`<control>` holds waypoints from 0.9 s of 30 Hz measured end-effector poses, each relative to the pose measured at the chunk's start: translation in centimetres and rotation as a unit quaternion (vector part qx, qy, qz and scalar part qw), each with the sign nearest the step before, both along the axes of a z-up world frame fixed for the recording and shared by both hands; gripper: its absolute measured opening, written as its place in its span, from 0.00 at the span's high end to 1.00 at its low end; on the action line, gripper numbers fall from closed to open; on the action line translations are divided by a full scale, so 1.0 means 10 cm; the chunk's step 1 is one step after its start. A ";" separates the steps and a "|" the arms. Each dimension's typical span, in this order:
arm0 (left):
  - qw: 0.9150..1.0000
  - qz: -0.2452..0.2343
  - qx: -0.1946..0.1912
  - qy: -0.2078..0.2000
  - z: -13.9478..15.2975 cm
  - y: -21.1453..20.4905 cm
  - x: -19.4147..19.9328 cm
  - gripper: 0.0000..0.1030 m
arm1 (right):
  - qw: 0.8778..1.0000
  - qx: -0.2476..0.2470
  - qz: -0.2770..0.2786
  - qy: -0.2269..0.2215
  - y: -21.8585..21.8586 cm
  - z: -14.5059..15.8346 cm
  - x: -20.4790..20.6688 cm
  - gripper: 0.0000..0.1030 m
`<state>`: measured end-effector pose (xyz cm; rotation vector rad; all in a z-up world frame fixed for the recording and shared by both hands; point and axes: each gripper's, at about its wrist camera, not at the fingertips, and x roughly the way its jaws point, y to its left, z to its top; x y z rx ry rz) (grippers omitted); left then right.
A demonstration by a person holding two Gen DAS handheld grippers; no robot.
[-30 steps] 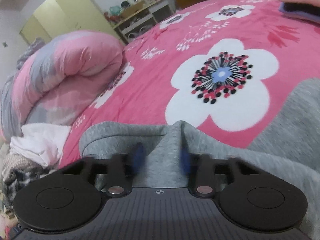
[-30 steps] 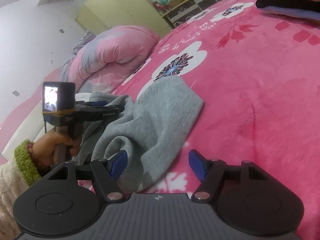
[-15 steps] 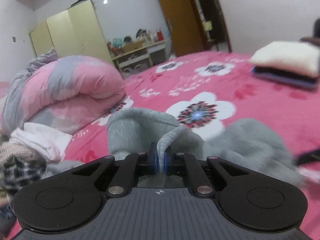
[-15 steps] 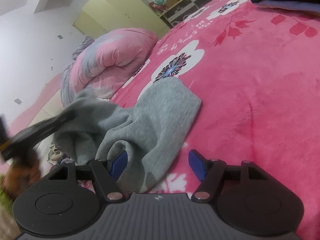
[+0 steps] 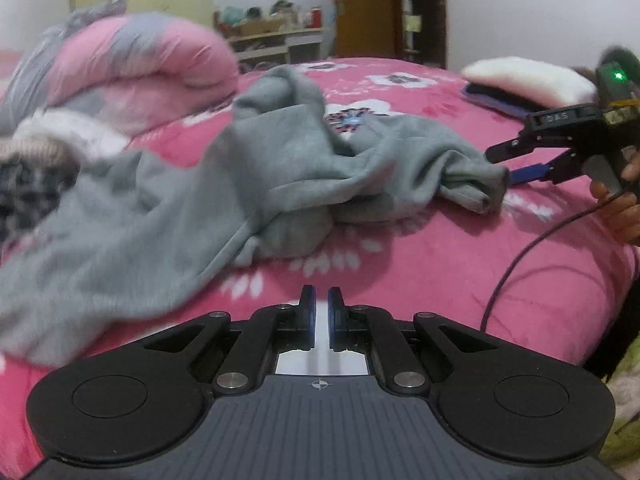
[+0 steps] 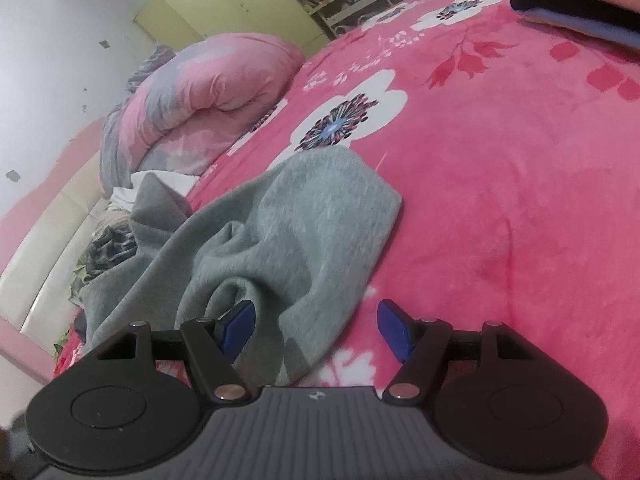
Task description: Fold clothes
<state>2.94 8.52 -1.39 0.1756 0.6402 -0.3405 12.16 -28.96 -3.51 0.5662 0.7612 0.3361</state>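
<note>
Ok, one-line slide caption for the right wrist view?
Open right tool straddles edge of crumpled grey garment on pink floral bedspread.

home bedroom | floral bed blanket point(image 6: 500, 168) | rolled quilt point(image 6: 208, 96) | wardrobe point(image 6: 224, 4)

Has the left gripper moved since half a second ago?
Yes. The left gripper has let go of the gray garment and pulled back from it; the rolled quilt now looks farther off.

Left gripper point(image 5: 321, 312) no longer pinches the grey garment point(image 5: 248, 184); it now sits withdrawn, fabric dropped on the bedspread point(image 5: 460, 264).
</note>
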 end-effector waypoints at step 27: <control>0.995 0.013 -0.069 0.067 -0.06 -0.73 1.37 0.53 | 0.999 -0.004 0.025 -0.027 -0.07 0.21 1.02 0.87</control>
